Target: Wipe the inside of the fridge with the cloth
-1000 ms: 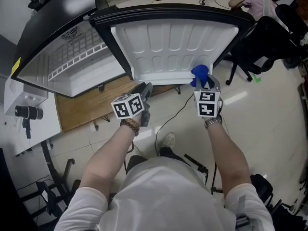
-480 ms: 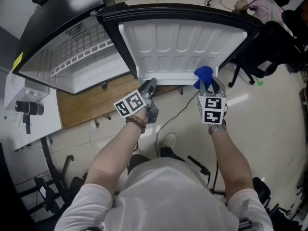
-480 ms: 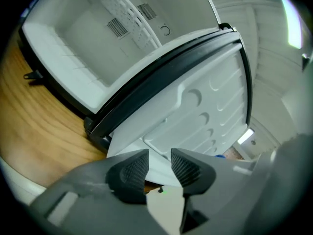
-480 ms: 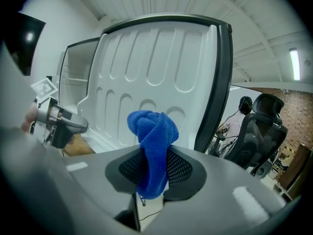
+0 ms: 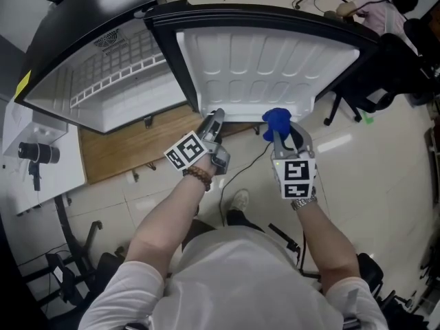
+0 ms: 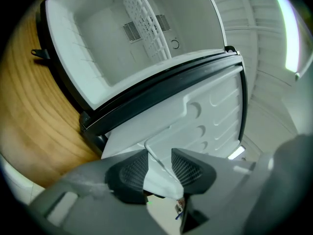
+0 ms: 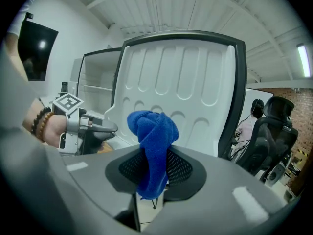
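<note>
Plainly, the blue cloth [image 7: 152, 131] sits bunched between the jaws of the right claw [image 7: 155, 155], which are clamped on it. Its knotted top rises past the tips toward 12 o'clock and a short tail hangs toward 6 o'clock. In the head view the cloth [image 5: 278, 119] pokes out at 12 o'clock from that claw's marker cube, near the lower edge of the open fridge door [image 5: 261, 60] but apart from the liner.

The left claw [image 6: 159, 163] stands with its jaws apart; they have just been opening. A lower corner of the door's white liner lies between them, and the pads do not visibly press on it. In the head view this claw [image 5: 214, 119] is at 9 o'clock from the cloth, with its tip at the door's bottom edge.

The fridge [image 5: 41, 67], black outside and white inside, lies at 10 o'clock in the head view, on a wooden board [image 5: 130, 146]. Inside it a white wire shelf [image 6: 144, 23] spans the cavity. The door's inner face shows only moulded recesses.
</note>
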The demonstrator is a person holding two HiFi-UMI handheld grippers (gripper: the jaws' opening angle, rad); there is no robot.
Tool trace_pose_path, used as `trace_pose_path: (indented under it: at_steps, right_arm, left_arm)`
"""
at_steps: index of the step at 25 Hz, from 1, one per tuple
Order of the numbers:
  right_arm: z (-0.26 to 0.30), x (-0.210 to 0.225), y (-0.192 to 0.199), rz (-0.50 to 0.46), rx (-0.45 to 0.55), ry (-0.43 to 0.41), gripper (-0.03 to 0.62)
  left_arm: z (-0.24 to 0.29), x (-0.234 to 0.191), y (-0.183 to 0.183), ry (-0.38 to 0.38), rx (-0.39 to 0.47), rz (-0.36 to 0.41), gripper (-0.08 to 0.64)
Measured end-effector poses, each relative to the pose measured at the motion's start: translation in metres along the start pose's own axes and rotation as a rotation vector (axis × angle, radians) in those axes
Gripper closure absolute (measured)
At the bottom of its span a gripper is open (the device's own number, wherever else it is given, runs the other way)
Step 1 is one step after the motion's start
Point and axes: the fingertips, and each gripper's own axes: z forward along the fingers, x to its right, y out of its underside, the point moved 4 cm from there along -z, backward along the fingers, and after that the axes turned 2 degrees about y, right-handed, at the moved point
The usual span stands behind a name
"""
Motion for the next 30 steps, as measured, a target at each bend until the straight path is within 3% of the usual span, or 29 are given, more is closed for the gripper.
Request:
trace_pose_path:
  at_steps: [11, 22, 24, 26, 30]
  right_arm:
    - [-0.014, -0.060, -0.030, -0.005, 0.066, -0.089, 0.506]
    - [0.008, -0.100, -0.082, -0.020, 0.147, -0.108, 0.506]
    - [0.015, -0.108, -0.086, -0.026, 0.149, -0.111, 0.506]
    - [0.022, -0.113, -0.088, -0.031, 0.143, -0.109, 0.506]
    - [0.035, -0.123, -0.086, -0.035, 0.124, -0.105, 0.506]
  left_arm:
    - [-0.026, 0.023, -0.002, 0.127, -0.089, 0.063, 0.471]
    - [-0.028, 0.034, -0.022, 0.170, -0.138, 0.007, 0.492]
    - [-0.027, 0.036, -0.026, 0.168, -0.143, -0.003, 0.496]
    - [-0.022, 0.041, -0.026, 0.213, -0.140, -0.062, 0.497]
    - [-0.018, 0.045, -0.035, 0.211, -0.152, -0.055, 0.503]
